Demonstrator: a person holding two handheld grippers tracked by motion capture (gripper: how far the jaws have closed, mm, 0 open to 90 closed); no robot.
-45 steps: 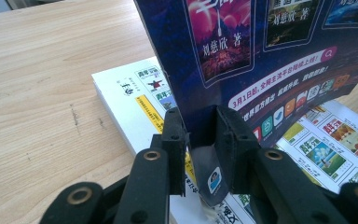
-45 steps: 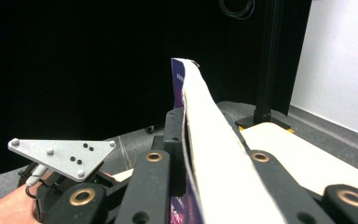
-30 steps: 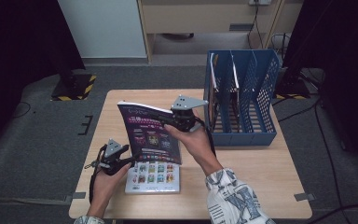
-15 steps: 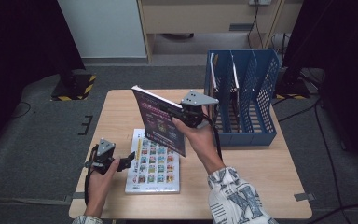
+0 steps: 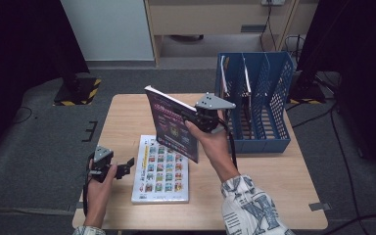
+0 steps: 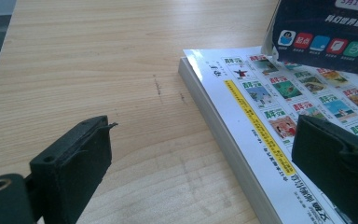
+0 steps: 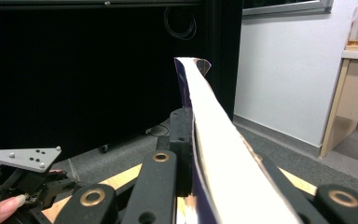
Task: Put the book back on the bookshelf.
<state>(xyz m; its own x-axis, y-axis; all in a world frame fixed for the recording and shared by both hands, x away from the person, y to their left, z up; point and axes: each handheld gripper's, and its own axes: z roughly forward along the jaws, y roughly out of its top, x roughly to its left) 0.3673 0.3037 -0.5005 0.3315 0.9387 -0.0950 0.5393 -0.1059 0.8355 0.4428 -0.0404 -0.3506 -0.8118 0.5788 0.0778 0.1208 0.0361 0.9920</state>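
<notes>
A dark purple magazine [image 5: 172, 125] is held up on edge over the wooden table [image 5: 274, 171], tilted, with my right gripper [image 5: 199, 117] shut on its right edge. In the right gripper view its white page edge [image 7: 219, 140] runs away between the closed jaws of my right gripper [image 7: 193, 179]. A second magazine with a white cover of small pictures [image 5: 160, 169] lies flat beneath it. Left of that flat magazine [image 6: 284, 107], low over the table, my left gripper [image 5: 125, 168] is open. Its jaws have just been opening, and they hold nothing.
A blue file rack [image 5: 269, 105] stands at the table's back right with thin items upright in its slots. Bare wood [image 6: 98, 70] lies left of the flat magazine. The left gripper's hand hangs near the table's left edge. A dark floor surrounds the table.
The left gripper has let go of the purple magazine's lower corner, opened and drawn back to the left. The right gripper has swung the magazine up from a slant to nearly on edge.
</notes>
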